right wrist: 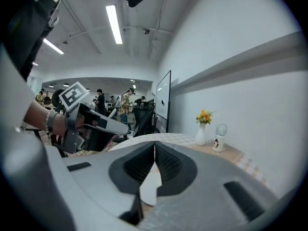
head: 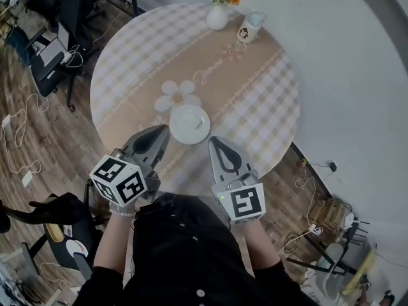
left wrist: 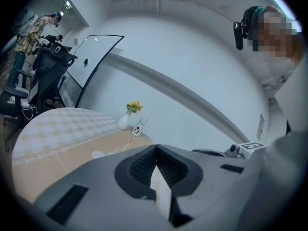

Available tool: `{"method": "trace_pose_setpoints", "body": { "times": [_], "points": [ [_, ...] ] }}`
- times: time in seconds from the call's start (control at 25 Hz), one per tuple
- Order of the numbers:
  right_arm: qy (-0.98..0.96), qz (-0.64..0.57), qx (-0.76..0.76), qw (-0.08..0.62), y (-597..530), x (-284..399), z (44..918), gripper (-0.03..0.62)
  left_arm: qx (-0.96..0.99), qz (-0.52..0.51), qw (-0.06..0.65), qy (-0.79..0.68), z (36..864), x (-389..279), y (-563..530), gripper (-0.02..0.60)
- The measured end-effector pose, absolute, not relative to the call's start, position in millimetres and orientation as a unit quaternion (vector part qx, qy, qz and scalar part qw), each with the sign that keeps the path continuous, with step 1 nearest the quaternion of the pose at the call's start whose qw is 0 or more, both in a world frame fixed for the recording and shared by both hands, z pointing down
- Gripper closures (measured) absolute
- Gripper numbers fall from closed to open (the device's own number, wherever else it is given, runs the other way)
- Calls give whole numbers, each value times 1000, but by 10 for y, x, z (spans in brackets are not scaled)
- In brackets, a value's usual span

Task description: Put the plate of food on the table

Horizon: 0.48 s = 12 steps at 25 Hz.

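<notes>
Plate (head: 189,123) sits between left gripper (head: 164,130) and right gripper (head: 212,140), both jaws clamped on its rim, over the table (head: 255,94). Probably left: touchdown and release.

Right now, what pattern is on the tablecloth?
Pale beige-and-white check tablecloth, plain tan centre band; clearest in head view.

A matt, soft-looking cloth (head: 127,62) covers the counter (head: 287,129). The plate (head: 189,124) and the vase (head: 217,18) look like smooth, glossy ceramic. The left hand-held gripper (head: 164,130) and right hand-held gripper (head: 212,141) have matt grey plastic shells with black ribbed pads (left wrist: 142,167). The floor (head: 57,139) is dull-sheened wood plank.
</notes>
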State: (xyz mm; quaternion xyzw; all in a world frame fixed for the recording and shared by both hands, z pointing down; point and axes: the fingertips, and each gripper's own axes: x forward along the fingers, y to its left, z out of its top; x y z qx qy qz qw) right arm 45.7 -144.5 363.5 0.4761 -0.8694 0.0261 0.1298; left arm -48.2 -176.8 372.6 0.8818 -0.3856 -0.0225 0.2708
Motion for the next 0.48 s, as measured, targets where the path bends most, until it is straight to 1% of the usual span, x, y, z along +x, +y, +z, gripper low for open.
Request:
{"method": "trace_pose_setpoints", "body": {
  "times": [0.16,0.32,0.48],
  "points": [
    [-870,3,481,107,-1393,507,3368,592,884,-35,247,-396,3554,-525,-1748,578],
    [-869,-5,487,92,-1367,553,3204,592,885,-15,225,-406,3286,-526,-1691,579],
    [-871,-19,484,84,-1352,557,3125,592,890,-21,207,-406,3080,-505,-1624,579]
  ]
}}
